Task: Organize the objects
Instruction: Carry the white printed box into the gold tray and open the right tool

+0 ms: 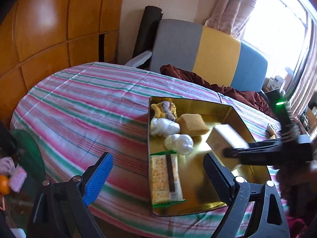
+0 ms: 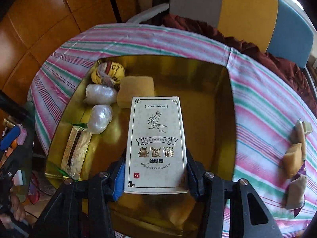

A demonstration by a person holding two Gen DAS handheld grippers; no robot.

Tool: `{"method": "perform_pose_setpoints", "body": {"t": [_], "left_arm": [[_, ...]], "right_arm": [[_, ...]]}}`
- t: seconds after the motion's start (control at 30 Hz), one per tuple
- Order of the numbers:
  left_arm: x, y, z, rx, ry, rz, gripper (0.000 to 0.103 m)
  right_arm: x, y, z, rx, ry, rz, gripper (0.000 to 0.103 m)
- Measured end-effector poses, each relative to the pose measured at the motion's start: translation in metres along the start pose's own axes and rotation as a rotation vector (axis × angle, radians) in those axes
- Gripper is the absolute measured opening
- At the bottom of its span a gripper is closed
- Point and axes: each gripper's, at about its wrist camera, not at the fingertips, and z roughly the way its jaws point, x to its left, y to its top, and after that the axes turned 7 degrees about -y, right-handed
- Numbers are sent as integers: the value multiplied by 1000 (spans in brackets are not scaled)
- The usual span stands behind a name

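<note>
A gold tin box (image 1: 198,204) (image 2: 221,103) lies open on the striped cloth. Inside it are a cracker pack (image 1: 165,178) (image 2: 75,150), two white wrapped bundles (image 1: 179,143) (image 2: 100,122), a tan sponge block (image 1: 193,127) (image 2: 136,89) and a yellow cloth bundle (image 1: 163,108) (image 2: 108,73). My right gripper (image 2: 155,174) is shut on a white printed carton (image 2: 156,142) (image 1: 225,138) and holds it over the tin's middle. My left gripper (image 1: 158,175) is open and empty above the tin's near left edge.
The table wears a pink, green and white striped cloth (image 1: 79,107). Small tan packets (image 2: 295,154) lie on the cloth right of the tin. A maroon cloth (image 1: 218,87) and a grey, yellow and blue chair back (image 1: 208,53) stand behind. Clutter lies low left (image 1: 11,176).
</note>
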Motion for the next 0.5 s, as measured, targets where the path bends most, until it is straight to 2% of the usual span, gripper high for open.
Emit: {"method": "perform_pose_setpoints", "body": {"t": [0.07,0.17,0.4,0.43,0.5], "left_arm": [[5,-2,-1,1,4,-9,93],[14,-5,-1,3,0,-37,94],[17,-7,-3,-5,0,-46,95],[16,-8,-3,-7,1,-43,95],[15,-9,-2,-7,4,-36,95]], "right_arm": [[15,5,16,22,-40,4,51],[34,13,24,7,-41,0,51],[51,28,30,-10,124,85,54],[48,27,28,-17,138,89,56],[44,24,21,-43,144,93,74]]}}
